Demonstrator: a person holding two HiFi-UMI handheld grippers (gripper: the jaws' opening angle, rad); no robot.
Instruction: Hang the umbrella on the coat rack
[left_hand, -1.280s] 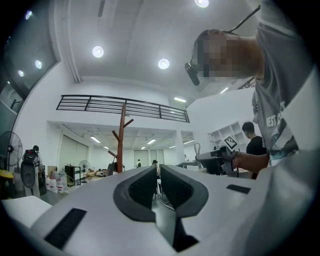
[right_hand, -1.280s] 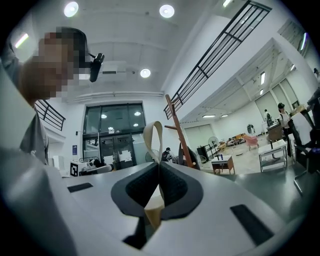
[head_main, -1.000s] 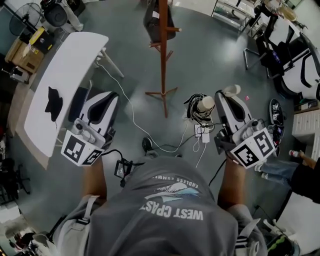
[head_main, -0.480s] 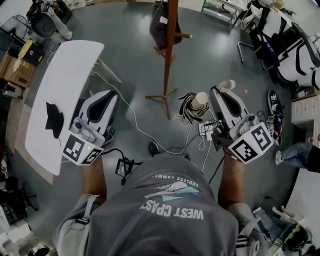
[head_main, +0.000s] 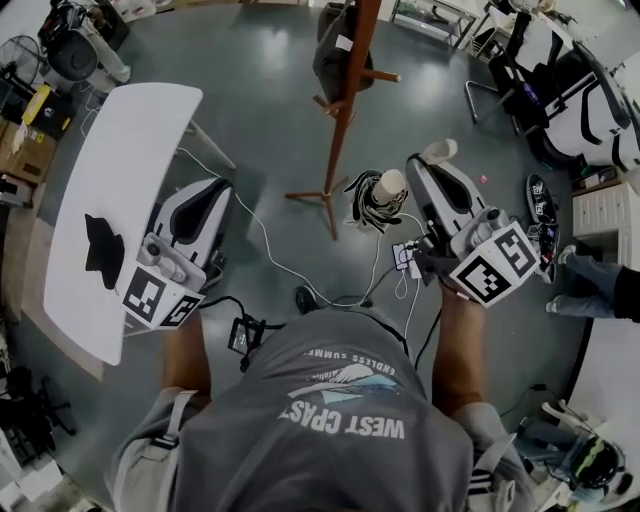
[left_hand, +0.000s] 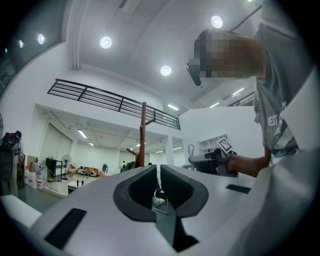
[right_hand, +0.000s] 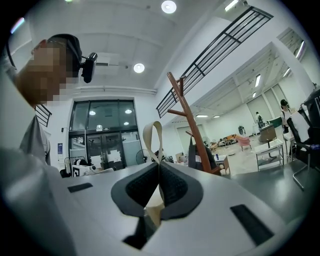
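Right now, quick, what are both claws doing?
Left claw: nearly closed, a thin gap, holding nothing.
Right claw: closed on the beige strap loop of the folded black-and-white umbrella.

Bright ceiling spots (left_hand: 105, 42) — fisheye-warped edges

- The coat rack (head_main: 345, 110) is running off the top edge of the head view, which is cutting away its upper part.
- A dark bag (head_main: 335, 55) hanging on it is being cropped by the same edge.
- In the right gripper view only the beige strap loop (right_hand: 151, 137) is showing, pinched between the closed jaws of the right gripper (right_hand: 159, 172). The gripper's body is hiding whatever hangs beneath.
- In the head view, the striped bundle (head_main: 372, 205) beside that gripper is probably the umbrella, though it is showing too small to be sure.
- A person (head_main: 600, 285) is being cut off at the right edge.
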